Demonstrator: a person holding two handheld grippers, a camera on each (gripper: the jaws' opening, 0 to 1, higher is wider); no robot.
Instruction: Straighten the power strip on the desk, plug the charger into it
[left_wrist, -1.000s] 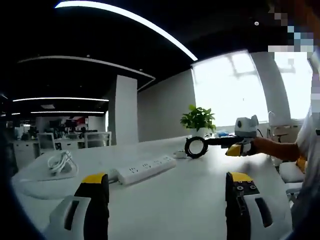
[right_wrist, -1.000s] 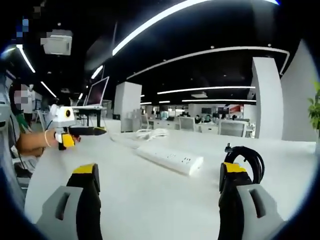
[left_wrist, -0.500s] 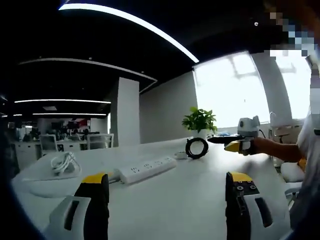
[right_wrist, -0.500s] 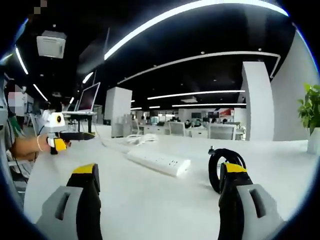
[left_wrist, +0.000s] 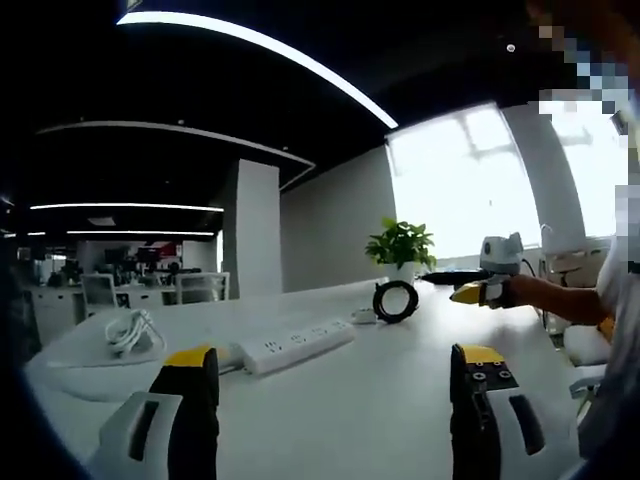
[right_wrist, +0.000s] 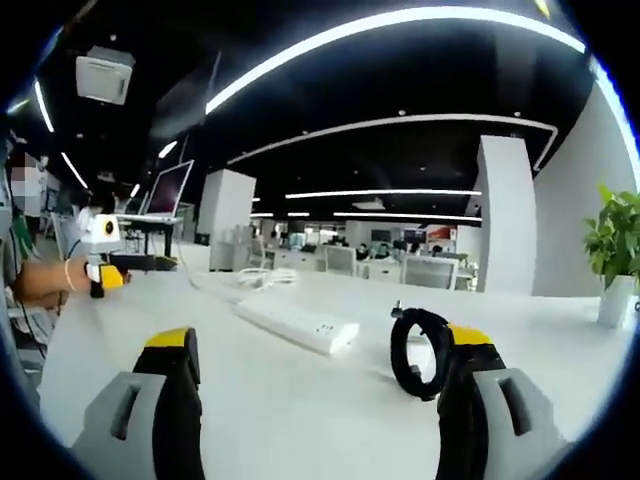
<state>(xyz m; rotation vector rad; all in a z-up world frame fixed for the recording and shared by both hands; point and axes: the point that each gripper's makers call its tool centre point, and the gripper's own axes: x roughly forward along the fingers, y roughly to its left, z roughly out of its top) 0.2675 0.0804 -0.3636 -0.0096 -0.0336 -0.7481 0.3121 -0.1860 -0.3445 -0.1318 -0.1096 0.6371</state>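
the white power strip lay askew near the middle of the white desk, its cord running toward a loose white cable bundle. the charger's coiled black cable stood on edge well apart from the strip; a small white block, probably the charger body, lay just beside the coil. the left gripper and right gripper both hovered low over the desk with jaws apart and nothing between them. the strip looked rigid, light and smooth, likely to slide and pivot easily; its long sides offered the best hold. the coil looked limp and liable to unwind. bare desk surrounded the strip, with the nearest edges well away, and a potted plant stood at the far edge.
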